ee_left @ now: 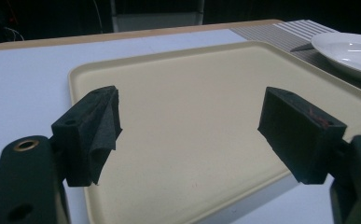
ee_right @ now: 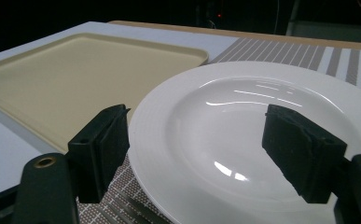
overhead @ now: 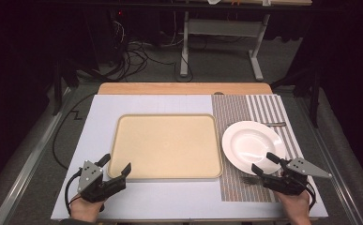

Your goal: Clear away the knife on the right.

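While both tongs gape wide with nothing in them, the right tongs hover at the near rim of the white plate on the striped placemat — a fork lies just beside them. The left tongs hang over the tan tray's near-left corner — all on the tabletop.

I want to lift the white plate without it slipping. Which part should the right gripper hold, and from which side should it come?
Probably the near rim of the white plate, approached from the person's side. The right gripper already stands open there, low and facing it. The rim is broad, thin and raised above the striped placemat, so one jaw could slide under and one over. The fork lies close by; avoid it.
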Tool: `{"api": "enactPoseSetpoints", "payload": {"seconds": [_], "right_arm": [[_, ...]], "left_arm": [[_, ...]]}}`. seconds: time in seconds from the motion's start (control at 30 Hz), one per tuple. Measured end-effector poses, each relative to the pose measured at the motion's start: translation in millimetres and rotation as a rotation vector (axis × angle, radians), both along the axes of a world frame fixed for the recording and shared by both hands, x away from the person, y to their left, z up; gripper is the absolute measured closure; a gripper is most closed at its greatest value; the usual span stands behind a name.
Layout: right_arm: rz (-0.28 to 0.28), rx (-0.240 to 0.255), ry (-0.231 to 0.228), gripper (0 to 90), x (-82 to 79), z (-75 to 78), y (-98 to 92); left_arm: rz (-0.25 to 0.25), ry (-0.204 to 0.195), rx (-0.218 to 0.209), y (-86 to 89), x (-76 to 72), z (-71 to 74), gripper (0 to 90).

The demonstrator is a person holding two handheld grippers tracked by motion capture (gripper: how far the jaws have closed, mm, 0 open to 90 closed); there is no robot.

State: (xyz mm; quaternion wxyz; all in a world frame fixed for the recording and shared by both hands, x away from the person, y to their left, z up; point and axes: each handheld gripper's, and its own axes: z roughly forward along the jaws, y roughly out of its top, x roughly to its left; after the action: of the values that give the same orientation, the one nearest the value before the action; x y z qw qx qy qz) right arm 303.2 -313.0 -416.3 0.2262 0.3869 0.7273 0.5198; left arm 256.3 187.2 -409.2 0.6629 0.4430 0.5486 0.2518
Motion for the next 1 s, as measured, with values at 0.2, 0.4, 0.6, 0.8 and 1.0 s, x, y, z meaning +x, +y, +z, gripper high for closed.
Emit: {"api": "enactPoseSetpoints", "payload": {"seconds": [0.2,0.4,0.6,0.8,1.0], "right_arm": [[0.029,0.011,-0.002,26.2,1.1,-1.1,0.2],[0.032,0.002,0.023,26.1,3.4,-2.5,0.2],[0.031,-0.019,0.017,23.6,3.3,-2.3,2.4],[0.029,-0.022,0.021,23.5,3.0,-1.9,2.9],[0.018,-0.009,0.025,23.5,1.9,-0.3,2.2]], "left_arm": [[-0.003,-0.001,0.008,-0.3,-0.5,-0.5,21.7],[-0.007,0.000,0.011,-0.6,-0.4,-0.6,21.7],[-0.004,0.001,0.007,-1.1,-0.5,-0.6,21.7],[-0.007,0.001,0.009,-1.8,-0.7,-0.9,21.3],[0.000,0.005,0.001,-0.5,0.0,-0.9,21.2]]}}
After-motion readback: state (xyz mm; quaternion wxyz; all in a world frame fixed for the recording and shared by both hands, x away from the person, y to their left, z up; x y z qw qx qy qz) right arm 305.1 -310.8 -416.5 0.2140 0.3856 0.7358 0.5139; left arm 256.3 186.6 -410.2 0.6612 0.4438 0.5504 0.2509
